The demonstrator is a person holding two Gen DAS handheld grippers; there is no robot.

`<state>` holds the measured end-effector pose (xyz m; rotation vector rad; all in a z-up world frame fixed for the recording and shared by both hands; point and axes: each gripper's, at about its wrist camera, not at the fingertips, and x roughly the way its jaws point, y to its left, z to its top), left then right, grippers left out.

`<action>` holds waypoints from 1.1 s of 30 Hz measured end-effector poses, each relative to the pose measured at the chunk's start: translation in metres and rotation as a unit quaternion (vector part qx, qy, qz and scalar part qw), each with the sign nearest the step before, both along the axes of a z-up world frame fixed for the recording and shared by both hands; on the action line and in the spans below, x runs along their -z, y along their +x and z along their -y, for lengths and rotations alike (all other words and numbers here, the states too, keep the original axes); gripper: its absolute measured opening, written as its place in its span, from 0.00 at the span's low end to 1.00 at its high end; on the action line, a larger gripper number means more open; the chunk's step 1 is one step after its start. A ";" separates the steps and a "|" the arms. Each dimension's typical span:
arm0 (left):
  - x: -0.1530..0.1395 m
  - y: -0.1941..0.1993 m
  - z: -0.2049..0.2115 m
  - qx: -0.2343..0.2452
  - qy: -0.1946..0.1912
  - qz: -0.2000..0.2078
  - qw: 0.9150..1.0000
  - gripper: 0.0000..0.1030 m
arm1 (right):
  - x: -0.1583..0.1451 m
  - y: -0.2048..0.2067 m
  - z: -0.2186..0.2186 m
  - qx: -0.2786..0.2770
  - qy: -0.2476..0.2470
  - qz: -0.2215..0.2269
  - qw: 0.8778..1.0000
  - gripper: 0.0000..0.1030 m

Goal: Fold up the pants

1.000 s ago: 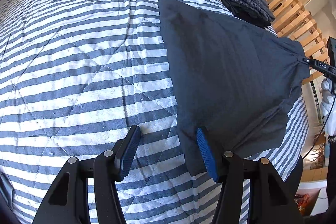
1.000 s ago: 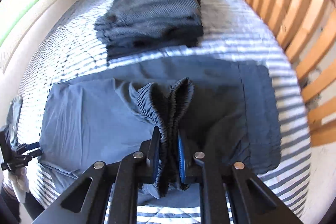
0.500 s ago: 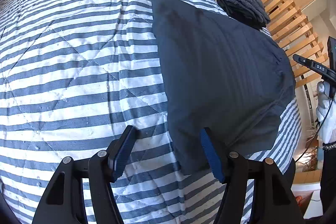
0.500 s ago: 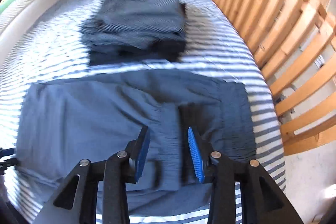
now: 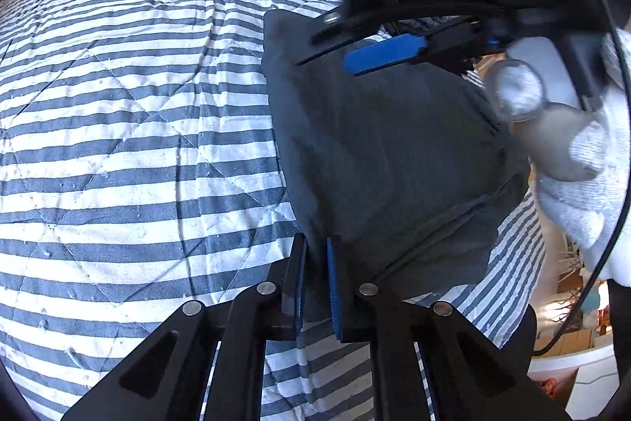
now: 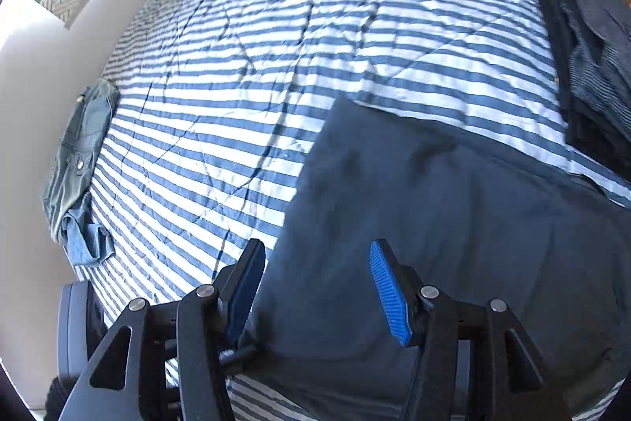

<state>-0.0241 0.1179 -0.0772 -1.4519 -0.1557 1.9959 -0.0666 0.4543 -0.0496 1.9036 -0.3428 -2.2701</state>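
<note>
Left wrist view: I see my left gripper (image 5: pixel 314 277) with its jaws having just closed, pinching the near corner of the pants (image 5: pixel 386 160).
Pants, look: dark navy cloth, folded to a flat, roughly rectangular panel with a few soft creases.
Pants, place: on the blue-and-white striped quilt (image 5: pixel 130 113), on its right side.
Pants, axis: in the right wrist view the panel (image 6: pixel 453 223) runs long from the near left out to the right; I cannot tell which end is the waist.
Right gripper (image 6: pixel 315 287): jaws apart, having just been opening, hovering over the near edge of the pants; the pads press on nothing.
Right hand (image 5: pixel 568 152): in a white glove, close above the pants.
Count: one pair being folded; one stack of dark folded clothes (image 6: pixel 591 73) at far right; one jeans garment (image 6: pixel 79 168) at far left.
</note>
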 end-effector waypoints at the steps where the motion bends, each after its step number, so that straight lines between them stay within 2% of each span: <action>1: -0.001 0.000 0.001 0.000 0.006 -0.001 1.000 0.09 | 0.008 -0.007 0.012 -0.007 0.006 0.015 1.000 0.50; 4: -0.002 0.002 0.003 -0.001 0.024 0.002 1.000 0.08 | 0.033 -0.021 0.031 -0.017 0.044 0.042 0.998 0.50; 9: -0.010 0.007 0.003 -0.001 0.046 0.000 0.999 0.06 | 0.052 -0.026 0.049 -0.035 0.104 0.067 0.992 0.50; 10: -0.013 0.008 0.002 -0.002 0.050 -0.001 0.999 0.06 | 0.054 -0.024 0.050 -0.038 0.114 0.071 0.990 0.45; 11: -0.016 0.008 0.001 -0.002 0.054 -0.002 0.999 0.06 | 0.056 -0.022 0.051 -0.041 0.122 0.073 0.989 0.28; 13: -0.024 0.011 -0.004 -0.001 0.063 -0.007 0.998 0.06 | 0.059 -0.018 0.045 -0.038 0.122 0.081 0.988 0.08; 16: -0.040 0.017 -0.019 0.018 0.067 -0.025 0.997 0.05 | 0.044 -0.009 0.027 -0.021 0.092 0.060 0.994 0.03; 20: -0.067 0.029 -0.053 0.050 0.080 -0.047 0.994 0.05 | 0.007 0.015 -0.014 0.002 0.051 0.014 0.999 0.02; 25: -0.103 0.032 -0.140 0.105 0.094 -0.075 0.987 0.05 | -0.040 0.057 -0.095 0.054 0.033 -0.036 0.997 0.02; 28: -0.117 0.036 -0.214 0.141 0.101 -0.083 0.981 0.05 | -0.063 0.081 -0.163 0.096 0.033 -0.058 0.993 0.02; 33: -0.117 0.049 -0.344 0.203 0.118 -0.066 0.970 0.05 | -0.075 0.122 -0.264 0.183 0.040 -0.075 0.980 0.02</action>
